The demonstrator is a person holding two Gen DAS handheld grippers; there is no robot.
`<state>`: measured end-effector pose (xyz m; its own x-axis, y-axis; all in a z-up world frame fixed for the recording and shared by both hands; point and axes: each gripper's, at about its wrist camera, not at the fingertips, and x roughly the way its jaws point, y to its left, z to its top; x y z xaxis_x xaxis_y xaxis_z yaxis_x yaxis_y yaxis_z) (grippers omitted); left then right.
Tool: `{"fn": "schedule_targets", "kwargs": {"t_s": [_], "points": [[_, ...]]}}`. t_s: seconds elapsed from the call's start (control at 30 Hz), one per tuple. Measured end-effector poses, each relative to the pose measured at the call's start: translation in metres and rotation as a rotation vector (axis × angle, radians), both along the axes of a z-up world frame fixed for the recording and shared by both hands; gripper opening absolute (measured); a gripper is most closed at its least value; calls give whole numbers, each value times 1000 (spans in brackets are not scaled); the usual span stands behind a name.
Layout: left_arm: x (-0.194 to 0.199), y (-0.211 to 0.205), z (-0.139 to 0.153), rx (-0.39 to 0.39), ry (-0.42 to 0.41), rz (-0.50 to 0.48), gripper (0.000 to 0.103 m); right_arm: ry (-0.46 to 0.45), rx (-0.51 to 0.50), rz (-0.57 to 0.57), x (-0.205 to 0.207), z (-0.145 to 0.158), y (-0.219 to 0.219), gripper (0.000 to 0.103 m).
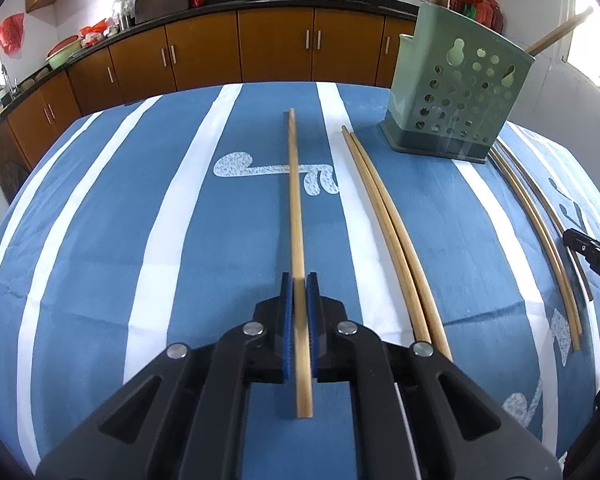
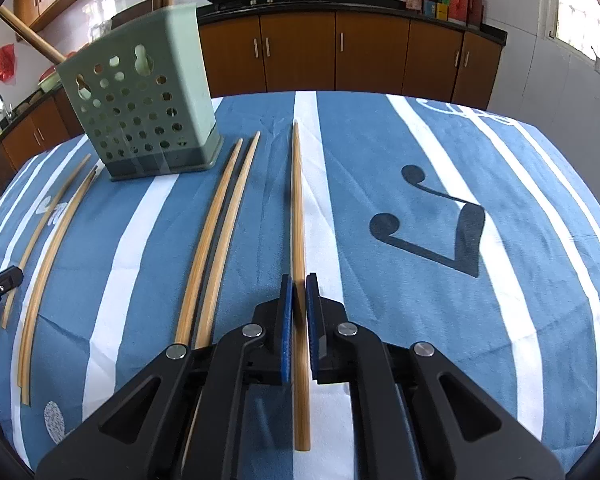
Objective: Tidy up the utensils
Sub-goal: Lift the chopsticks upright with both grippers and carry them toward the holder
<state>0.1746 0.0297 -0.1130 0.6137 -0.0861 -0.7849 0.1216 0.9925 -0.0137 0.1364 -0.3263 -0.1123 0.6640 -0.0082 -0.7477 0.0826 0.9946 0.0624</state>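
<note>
A green perforated utensil holder [image 1: 456,92] stands at the far right of the striped table; in the right wrist view the holder [image 2: 144,112] is far left, with wooden handles sticking out of it. My left gripper [image 1: 299,284] is shut on a bamboo chopstick [image 1: 294,196] that points away along the fingers. A pair of chopsticks [image 1: 384,216] lies just right of it. My right gripper [image 2: 299,284] is shut on another chopstick [image 2: 298,200]. A pair of chopsticks [image 2: 220,220] lies left of it, and more chopsticks [image 2: 48,248] lie further left.
The table wears a blue and white striped cloth [image 2: 480,280] with music-note prints. More chopsticks [image 1: 540,232] curve along the right side, where the other gripper's tip [image 1: 588,248] shows. Brown kitchen cabinets [image 1: 276,48] and a counter with woks lie beyond the table.
</note>
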Motion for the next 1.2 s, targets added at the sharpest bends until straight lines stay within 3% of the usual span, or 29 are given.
{"fn": "schedule_targets", "kwargs": {"t_s": [0.33,0.5,0.57,0.6,0.63,0.9,0.97,1.07,1.2], "points": [[-14,13,57,-71,-137,9,8,-202,27,-12,-22,61,-10,7],[-16,16,74,-84,-180,14,8,-175,11,6,-17,58,-11,8],[-16,16,73,-82,-175,14,8,-120,15,9,-16,46,-13,19],[-16,16,71,-81,-170,14,8,-89,14,0,-16,37,-16,33],[-16,16,70,-82,-165,14,8,-76,4,-11,-17,30,-18,37],[-15,18,61,-86,-139,14,8,-1,-11,-112,-19,0,-49,36],[-15,17,60,-85,-137,12,8,18,-9,-110,-19,-5,-53,31],[-14,16,59,-84,-132,11,8,30,-1,-74,-17,-8,-49,8],[-14,15,56,-84,-126,9,8,33,31,2,-11,-8,-34,8]]}}
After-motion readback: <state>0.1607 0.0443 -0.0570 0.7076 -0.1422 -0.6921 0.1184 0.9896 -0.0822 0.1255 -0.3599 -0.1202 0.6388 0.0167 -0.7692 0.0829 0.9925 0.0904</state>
